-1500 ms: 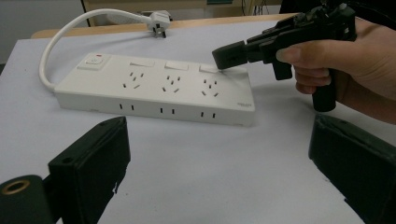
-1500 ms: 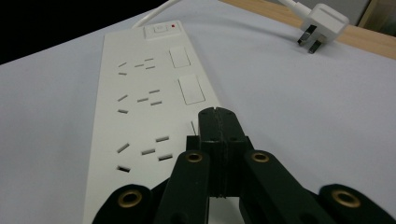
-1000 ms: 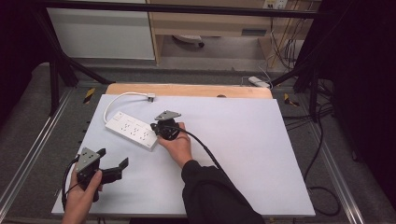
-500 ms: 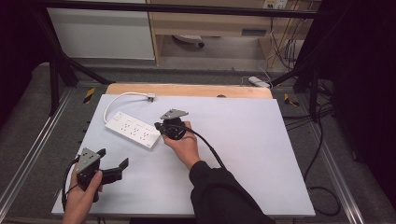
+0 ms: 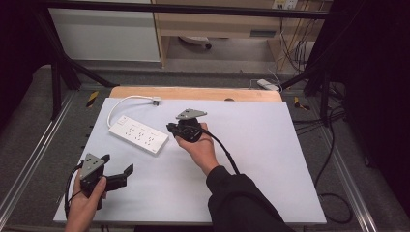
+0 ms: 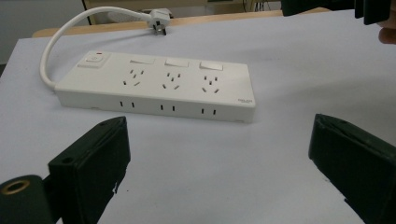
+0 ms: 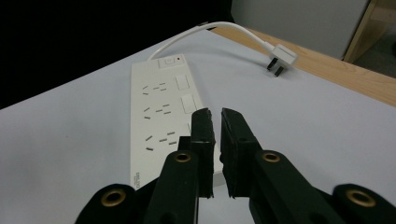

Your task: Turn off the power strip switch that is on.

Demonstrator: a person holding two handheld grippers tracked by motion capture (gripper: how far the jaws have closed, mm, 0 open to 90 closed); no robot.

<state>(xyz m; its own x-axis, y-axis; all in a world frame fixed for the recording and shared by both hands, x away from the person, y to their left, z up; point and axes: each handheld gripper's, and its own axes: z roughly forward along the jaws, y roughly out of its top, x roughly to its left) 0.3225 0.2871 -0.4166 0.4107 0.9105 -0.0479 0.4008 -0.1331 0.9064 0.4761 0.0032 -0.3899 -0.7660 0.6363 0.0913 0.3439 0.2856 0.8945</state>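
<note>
While the left tool (image 5: 118, 176) waits near the worktop's (image 5: 270, 159) front edge, jaws spread wide and empty, the right tool (image 5: 175, 128) has drawn slightly back from the white plastic three-socket power strip (image 5: 139, 134), jaws pressed nearly together on nothing. Probably repositioning; the strip lies flat, unplugged.

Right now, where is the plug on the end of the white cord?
In the high view the plug lies at the table's far left, by the wooden edge, beyond the power strip.
</note>
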